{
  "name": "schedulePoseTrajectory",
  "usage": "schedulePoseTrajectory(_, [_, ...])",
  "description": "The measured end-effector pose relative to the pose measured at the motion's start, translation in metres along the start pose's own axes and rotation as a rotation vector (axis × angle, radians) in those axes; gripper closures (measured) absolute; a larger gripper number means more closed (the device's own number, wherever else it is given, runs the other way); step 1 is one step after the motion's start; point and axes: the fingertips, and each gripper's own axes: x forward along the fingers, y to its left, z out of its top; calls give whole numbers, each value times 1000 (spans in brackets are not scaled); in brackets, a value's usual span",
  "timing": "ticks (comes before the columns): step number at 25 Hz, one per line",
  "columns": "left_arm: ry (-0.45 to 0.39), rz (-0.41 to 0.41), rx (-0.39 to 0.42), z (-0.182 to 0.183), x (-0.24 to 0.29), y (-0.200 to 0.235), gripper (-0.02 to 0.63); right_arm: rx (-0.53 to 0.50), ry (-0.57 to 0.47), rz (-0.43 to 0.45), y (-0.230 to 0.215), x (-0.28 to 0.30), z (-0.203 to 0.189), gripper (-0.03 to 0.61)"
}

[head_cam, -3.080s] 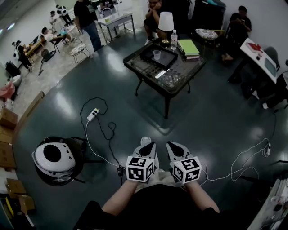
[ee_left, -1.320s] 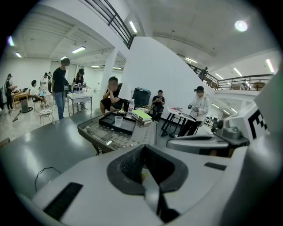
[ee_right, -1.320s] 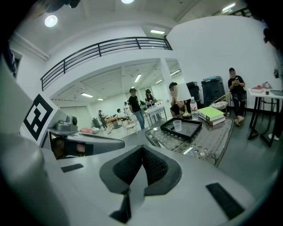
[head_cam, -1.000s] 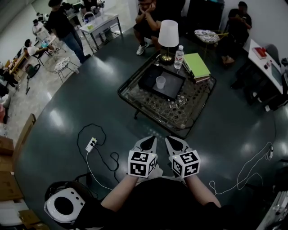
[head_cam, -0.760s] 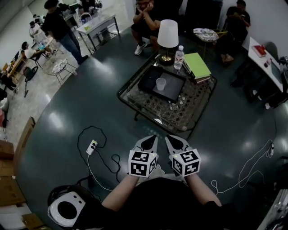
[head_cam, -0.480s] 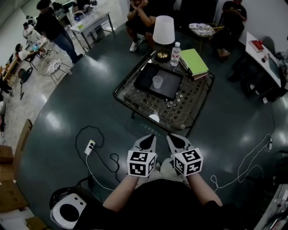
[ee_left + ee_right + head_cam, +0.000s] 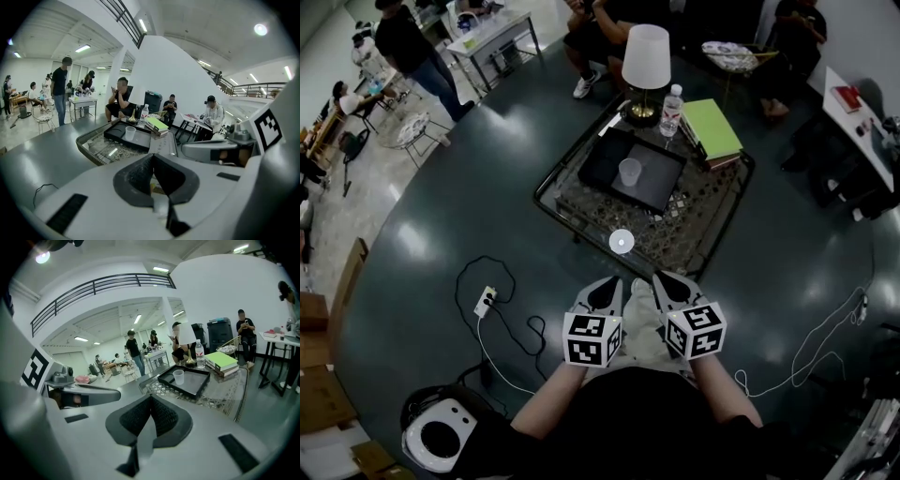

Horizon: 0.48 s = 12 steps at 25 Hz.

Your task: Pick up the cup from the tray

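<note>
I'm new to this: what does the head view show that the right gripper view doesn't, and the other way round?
Only the head view: the power strip on the floor. Only the right gripper view: the balcony railing and ceiling lights. Both: the cup standing on the tray, with the lamp and bottle beyond it.

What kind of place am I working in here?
Likely a big open office or lab hall: a glass coffee table with a lamp, people round work desks, cardboard boxes at the side.
</note>
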Motion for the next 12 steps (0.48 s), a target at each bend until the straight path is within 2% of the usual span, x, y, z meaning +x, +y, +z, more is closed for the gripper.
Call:
schedulePoseTrajectory(5, [3, 22, 8, 22, 28, 14, 603, -19, -29, 14, -20, 23, 32, 568])
schedulePoseTrajectory(12, [30, 20, 5, 44, 68, 23, 603, -13, -16, 15, -48, 50, 57, 568])
